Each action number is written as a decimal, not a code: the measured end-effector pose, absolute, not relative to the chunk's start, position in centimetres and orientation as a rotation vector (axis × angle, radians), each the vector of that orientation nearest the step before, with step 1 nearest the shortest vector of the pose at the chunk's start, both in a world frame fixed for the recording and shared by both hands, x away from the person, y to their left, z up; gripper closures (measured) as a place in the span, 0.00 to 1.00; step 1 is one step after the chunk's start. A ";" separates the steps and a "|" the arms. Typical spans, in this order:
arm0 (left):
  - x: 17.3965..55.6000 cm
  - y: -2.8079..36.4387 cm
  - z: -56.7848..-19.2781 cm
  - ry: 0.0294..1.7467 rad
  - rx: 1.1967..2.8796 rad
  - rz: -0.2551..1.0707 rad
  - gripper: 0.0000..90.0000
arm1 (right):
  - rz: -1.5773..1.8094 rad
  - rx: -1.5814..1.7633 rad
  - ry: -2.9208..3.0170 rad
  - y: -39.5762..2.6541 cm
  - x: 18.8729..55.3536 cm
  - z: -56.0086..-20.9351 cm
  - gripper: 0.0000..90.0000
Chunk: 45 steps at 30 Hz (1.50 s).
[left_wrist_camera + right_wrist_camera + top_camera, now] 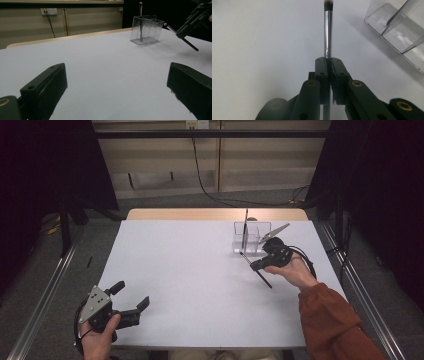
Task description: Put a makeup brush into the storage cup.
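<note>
The right tongs are clenched on a slim makeup brush, their jaws pressed together around its silver handle. In the right gripper view the brush runs straight up from the jaws, its dark bristle tip at the top. In the high view the brush slants over the white surface, held just in front of a clear plastic organizer that stands near the far right edge. Another thin brush stands upright in one compartment of that organizer. The left tongs are released, jaws spread wide with nothing between them, held at the near left corner of the surface, well apart from the organizer.
</note>
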State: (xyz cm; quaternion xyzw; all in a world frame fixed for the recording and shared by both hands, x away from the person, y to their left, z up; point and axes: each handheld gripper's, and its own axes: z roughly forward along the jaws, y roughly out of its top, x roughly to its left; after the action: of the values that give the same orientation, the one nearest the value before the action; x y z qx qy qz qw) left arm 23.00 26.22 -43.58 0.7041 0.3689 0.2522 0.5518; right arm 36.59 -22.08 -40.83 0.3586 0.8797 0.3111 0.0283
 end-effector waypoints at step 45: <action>23.0 26.2 -43.5 0.869 1.671 0.602 0.03 | 1.467 1.052 2.239 -25.4 33.9 -39.8 0.95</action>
State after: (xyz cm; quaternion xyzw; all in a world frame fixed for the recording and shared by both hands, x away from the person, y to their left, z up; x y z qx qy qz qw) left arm 22.99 26.16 -43.54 0.7060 0.3671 0.2542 0.5497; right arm 33.89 -25.35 -39.76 0.3626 0.7717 0.5056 0.1323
